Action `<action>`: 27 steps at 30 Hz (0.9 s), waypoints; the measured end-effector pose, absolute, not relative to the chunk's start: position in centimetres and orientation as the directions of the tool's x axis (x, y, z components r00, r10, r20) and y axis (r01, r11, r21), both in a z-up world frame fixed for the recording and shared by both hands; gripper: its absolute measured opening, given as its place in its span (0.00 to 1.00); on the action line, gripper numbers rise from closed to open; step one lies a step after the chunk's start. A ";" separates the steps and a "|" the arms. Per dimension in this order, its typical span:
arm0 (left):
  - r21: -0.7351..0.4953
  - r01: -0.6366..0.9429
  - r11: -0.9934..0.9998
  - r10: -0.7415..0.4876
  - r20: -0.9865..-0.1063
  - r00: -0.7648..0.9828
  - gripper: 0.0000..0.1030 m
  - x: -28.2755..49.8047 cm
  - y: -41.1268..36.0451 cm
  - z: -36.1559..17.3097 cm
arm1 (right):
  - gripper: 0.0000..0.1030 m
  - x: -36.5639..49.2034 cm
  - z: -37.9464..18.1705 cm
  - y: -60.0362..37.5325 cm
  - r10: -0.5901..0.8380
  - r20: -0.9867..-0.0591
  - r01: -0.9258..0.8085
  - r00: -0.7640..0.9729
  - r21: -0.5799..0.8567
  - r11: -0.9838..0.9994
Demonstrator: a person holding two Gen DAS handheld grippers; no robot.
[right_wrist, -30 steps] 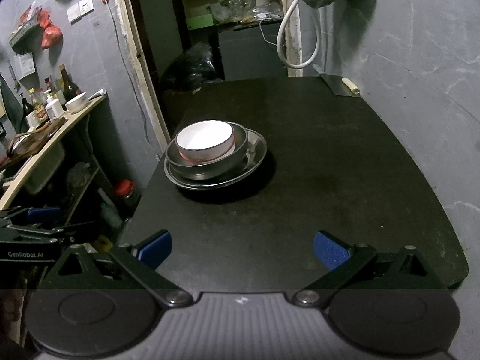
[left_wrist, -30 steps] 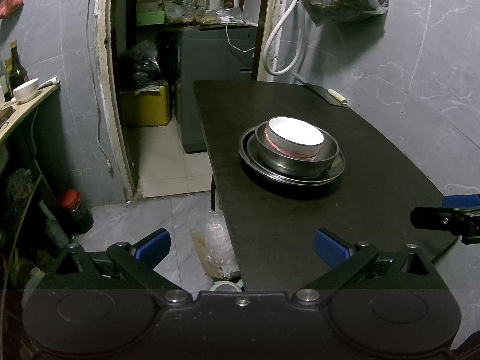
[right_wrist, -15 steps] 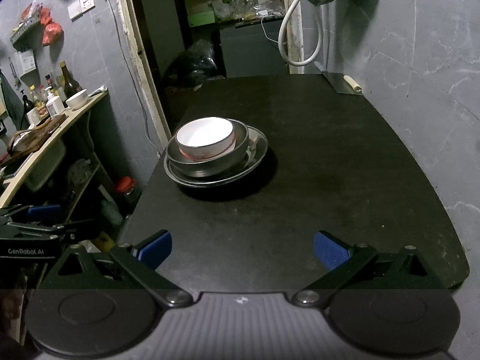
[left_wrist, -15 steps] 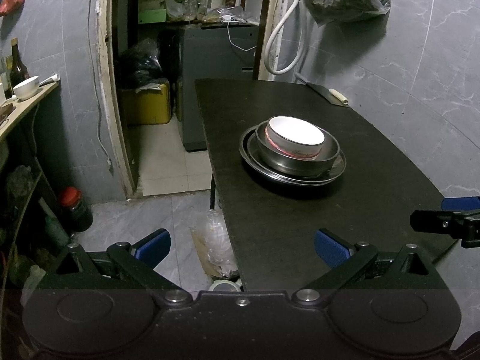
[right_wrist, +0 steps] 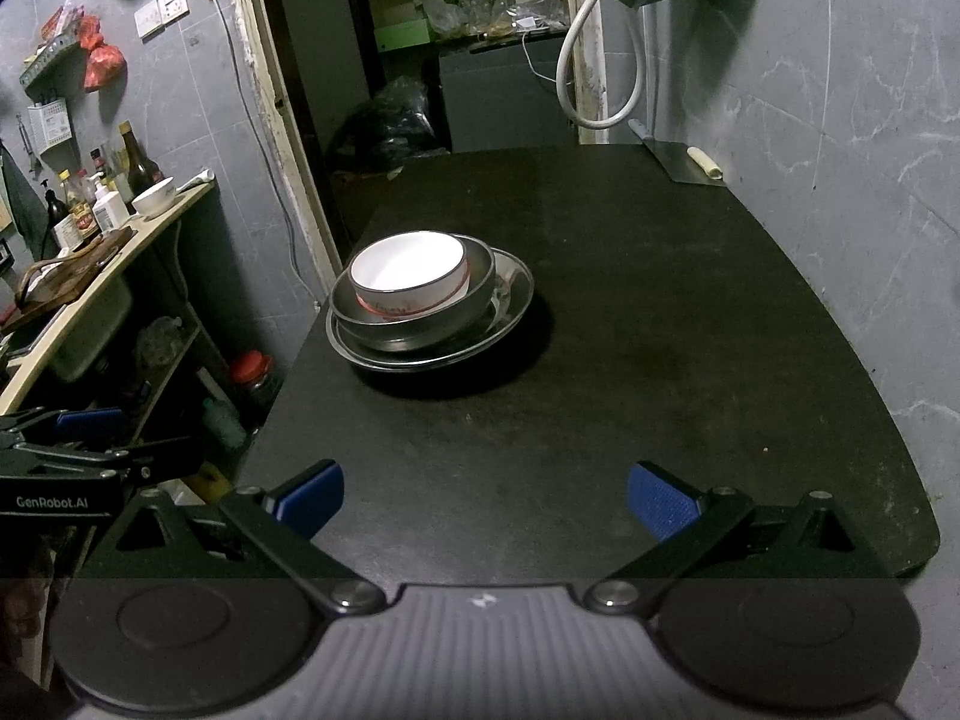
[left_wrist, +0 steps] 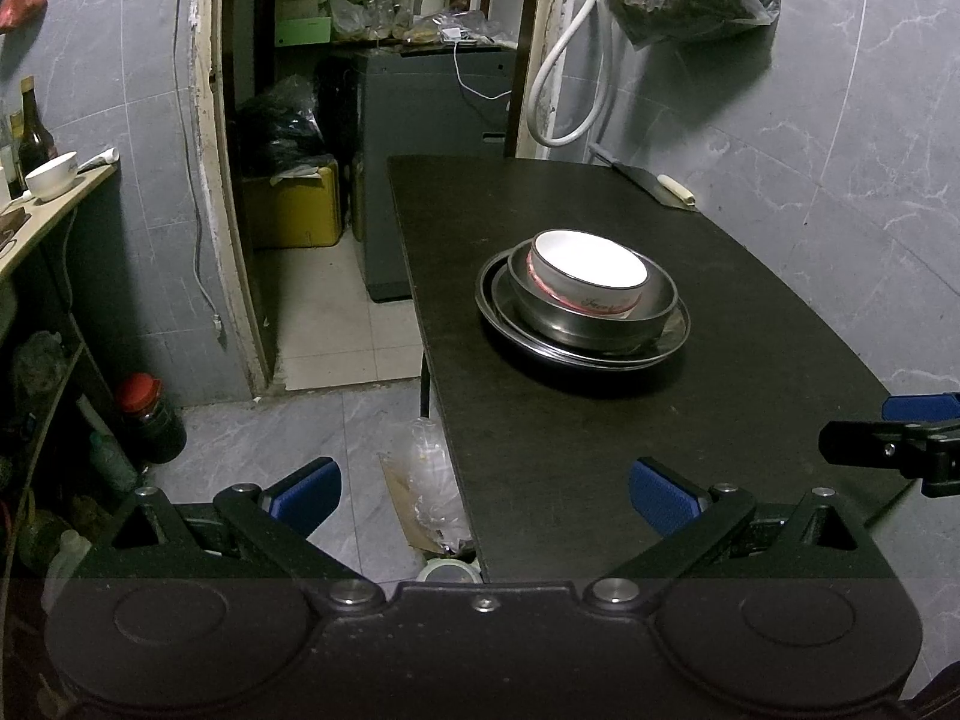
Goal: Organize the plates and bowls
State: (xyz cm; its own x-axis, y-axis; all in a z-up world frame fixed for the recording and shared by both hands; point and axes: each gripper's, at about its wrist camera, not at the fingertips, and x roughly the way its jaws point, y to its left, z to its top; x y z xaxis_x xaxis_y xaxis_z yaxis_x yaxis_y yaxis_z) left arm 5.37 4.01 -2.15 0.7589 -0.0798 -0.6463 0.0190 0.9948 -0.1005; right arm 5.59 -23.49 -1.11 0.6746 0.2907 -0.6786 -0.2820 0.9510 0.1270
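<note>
The dishes looked already gathered: a white ceramic bowl (left_wrist: 591, 273) with a red band near its base sat inside a steel bowl (left_wrist: 591, 315), which in turn rested on a steel plate (left_wrist: 498, 315), the three nested as one stack toward the left edge of the dark tabletop (left_wrist: 600, 450). Judging from that, the stacking part of the task appeared finished, since no other plate or bowl lay loose on the tabletop; the only other thing on it was a cleaver (right_wrist: 681, 162) at the far end against the wall. A small white bowl (right_wrist: 153, 197) stood on the side shelf (right_wrist: 120, 252) among bottles, well apart from the stack, and whether it belonged to the job could not be told. What might remain, if anything, was moving the stack elsewhere. The left gripper (left_wrist: 483, 489) hovered off the near left corner of the tabletop, partly over the floor, its blue-padded fingers (left_wrist: 306, 489) spread wide and holding nothing. The right gripper (right_wrist: 486, 492) hung above the near end of the tabletop, aimed along its length, fingers (right_wrist: 663, 501) likewise wide apart and empty. Both were well short of the stack, touching none of it.
</note>
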 end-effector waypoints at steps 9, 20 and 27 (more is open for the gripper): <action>-0.096 0.017 0.995 -0.076 -0.649 0.757 0.99 5.3 3.9 -2.3 | 1.00 5.6 -1.2 -23.5 0.293 -0.678 -0.283 0.674 0.130 0.950; -0.097 0.009 0.995 -0.070 -0.651 0.756 0.99 5.2 3.9 -2.3 | 1.00 5.7 -1.2 -23.6 0.298 -0.678 -0.291 0.672 0.129 0.948; -0.097 0.009 0.995 -0.070 -0.651 0.756 0.99 5.3 3.9 -2.3 | 1.00 5.8 -1.2 -23.5 0.299 -0.678 -0.291 0.671 0.130 0.948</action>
State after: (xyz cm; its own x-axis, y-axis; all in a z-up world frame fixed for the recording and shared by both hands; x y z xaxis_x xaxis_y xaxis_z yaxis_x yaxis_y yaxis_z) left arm 5.25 3.94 -2.31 0.7557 -0.0705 -0.6511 0.0095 0.9953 -0.0967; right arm 5.75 -23.54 -1.20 0.6713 0.2986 -0.6784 -0.2906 0.9480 0.1297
